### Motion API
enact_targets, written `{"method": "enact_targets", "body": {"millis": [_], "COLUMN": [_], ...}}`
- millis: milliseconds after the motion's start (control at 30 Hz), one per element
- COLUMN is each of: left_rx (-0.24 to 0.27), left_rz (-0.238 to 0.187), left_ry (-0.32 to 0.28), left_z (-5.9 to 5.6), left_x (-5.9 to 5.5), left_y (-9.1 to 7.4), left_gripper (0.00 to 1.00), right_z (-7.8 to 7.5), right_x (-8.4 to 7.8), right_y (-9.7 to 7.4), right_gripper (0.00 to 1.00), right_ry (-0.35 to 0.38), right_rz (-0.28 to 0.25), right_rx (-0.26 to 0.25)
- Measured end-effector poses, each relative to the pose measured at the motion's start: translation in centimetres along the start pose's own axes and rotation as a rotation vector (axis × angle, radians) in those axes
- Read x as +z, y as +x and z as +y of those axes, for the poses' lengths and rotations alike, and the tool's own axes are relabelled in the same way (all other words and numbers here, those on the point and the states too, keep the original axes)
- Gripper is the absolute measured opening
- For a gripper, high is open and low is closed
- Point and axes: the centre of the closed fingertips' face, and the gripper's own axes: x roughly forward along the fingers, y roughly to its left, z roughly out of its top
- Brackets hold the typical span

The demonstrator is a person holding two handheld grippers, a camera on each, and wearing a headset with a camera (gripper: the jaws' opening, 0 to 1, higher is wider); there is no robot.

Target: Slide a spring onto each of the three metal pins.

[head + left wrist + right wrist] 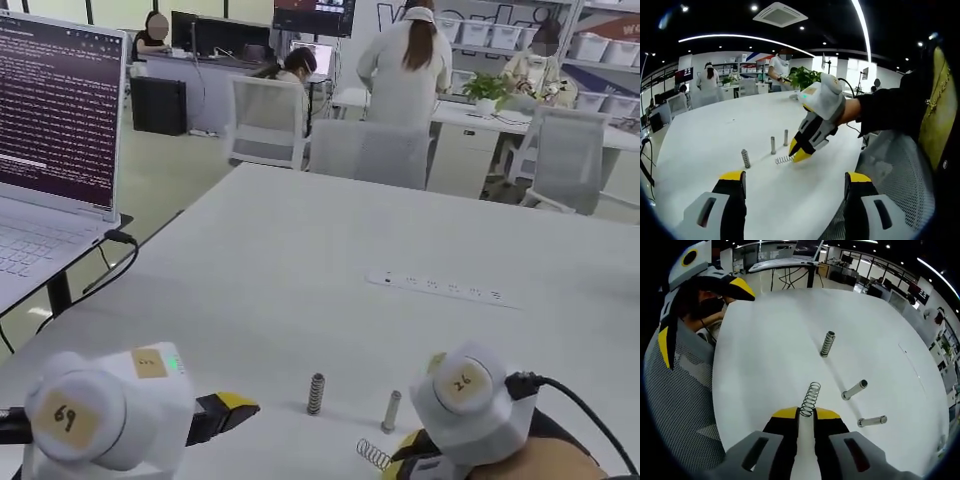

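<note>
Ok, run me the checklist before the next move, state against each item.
1. Grip: right gripper shut on the held spring: ok.
2. Progress: first pin carries its spring: ok.
3. Targets: middle pin and end pin bare, upright: ok.
4. Alignment: held spring over a bare pin: not ok, it sits beside them.
5. Clearance: left gripper open, away from the pins: ok.
6. Spring for the last pin at hand: cannot tell.

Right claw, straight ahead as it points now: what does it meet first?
Probably the pin already wearing a spring, roughly in line beyond the loose spring held in the right claw. The two bare pins lie off to the side. Depth is unclear.
</note>
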Motion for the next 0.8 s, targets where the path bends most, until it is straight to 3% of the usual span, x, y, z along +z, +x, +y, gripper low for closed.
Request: {"method": "enact_targets", "body": {"millis": [133, 300, 467, 800], "left_rx": [-0.004, -0.003, -0.014, -0.045], "left_rz": [0.0, 0.001, 0.007, 0.023], "left_ry": [0.006, 0.015, 0.041, 0.123], "left_z": [0.0, 0.4, 0.9, 1.4], "left_x": [-0.1, -0.2, -0.4, -1.0], "left_y": [0.1, 0.0, -0.3, 0.1], "left_gripper": [0.77, 0.76, 0.71, 0.54], "right_z": [1.1, 2.6, 4.5, 6.5], "right_x": [0.4, 1.2, 1.9, 3.7], "right_y": [-0.9, -2.2, -3.7, -5.4], "right_gripper": [0.09, 0.09, 0.08, 0.08], "right_ry": [-0.017, -0.014, -0.064, -0.146], "right_rz": [0.003, -0.031, -0.062, -0.084], "right_rx": [0.049, 0.115, 0.194, 0.251]}}
